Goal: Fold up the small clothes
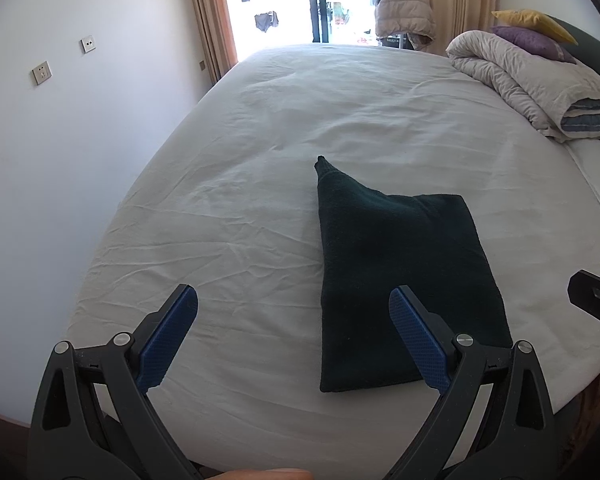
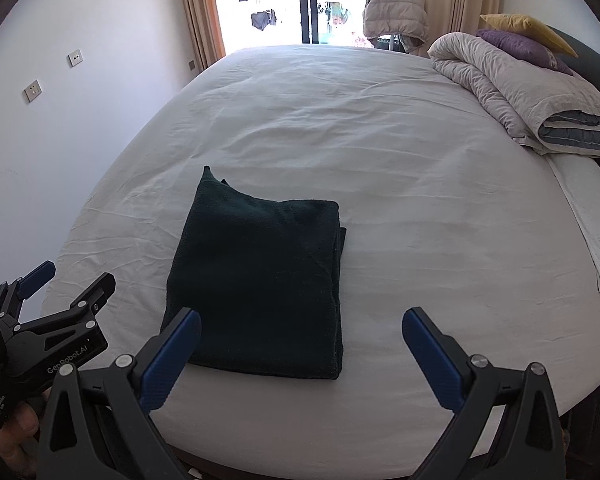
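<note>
A dark green cloth lies folded into a rough rectangle on the white bed sheet, with one corner poking out at its far left. My left gripper is open near the bed's front edge, just left of the cloth, holding nothing. In the right wrist view the same cloth lies left of centre. My right gripper hangs open above its near right corner, empty. The left gripper also shows at the left edge of that view, held by a hand.
A rolled grey duvet with purple and yellow pillows sits at the bed's far right. A white wall with sockets runs along the left. Beyond the bed, a bright window with hanging laundry and a pale padded jacket.
</note>
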{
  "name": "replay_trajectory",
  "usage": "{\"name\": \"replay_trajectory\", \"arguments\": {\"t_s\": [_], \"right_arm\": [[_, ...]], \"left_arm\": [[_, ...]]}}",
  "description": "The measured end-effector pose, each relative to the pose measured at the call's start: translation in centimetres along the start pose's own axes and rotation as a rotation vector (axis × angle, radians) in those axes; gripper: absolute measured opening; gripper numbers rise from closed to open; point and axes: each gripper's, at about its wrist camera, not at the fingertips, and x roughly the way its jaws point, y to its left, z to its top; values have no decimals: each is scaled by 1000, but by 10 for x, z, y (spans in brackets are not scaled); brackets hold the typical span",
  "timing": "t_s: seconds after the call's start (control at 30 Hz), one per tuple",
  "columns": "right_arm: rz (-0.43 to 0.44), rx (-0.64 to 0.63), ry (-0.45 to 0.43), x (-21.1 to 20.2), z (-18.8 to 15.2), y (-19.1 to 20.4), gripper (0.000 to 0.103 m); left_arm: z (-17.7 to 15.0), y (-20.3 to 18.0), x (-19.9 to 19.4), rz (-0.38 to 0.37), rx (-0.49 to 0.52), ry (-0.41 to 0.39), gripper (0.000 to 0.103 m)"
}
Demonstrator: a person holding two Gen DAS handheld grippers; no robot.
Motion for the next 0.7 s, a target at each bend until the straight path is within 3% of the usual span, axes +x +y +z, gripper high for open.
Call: {"name": "replay_trajectory", "arguments": {"t_s": [0.7], "right_arm": [[-9,2,-2,-1,-2,1,103]], "left_arm": [[-1,0,1,7,0,-1,98]]}}
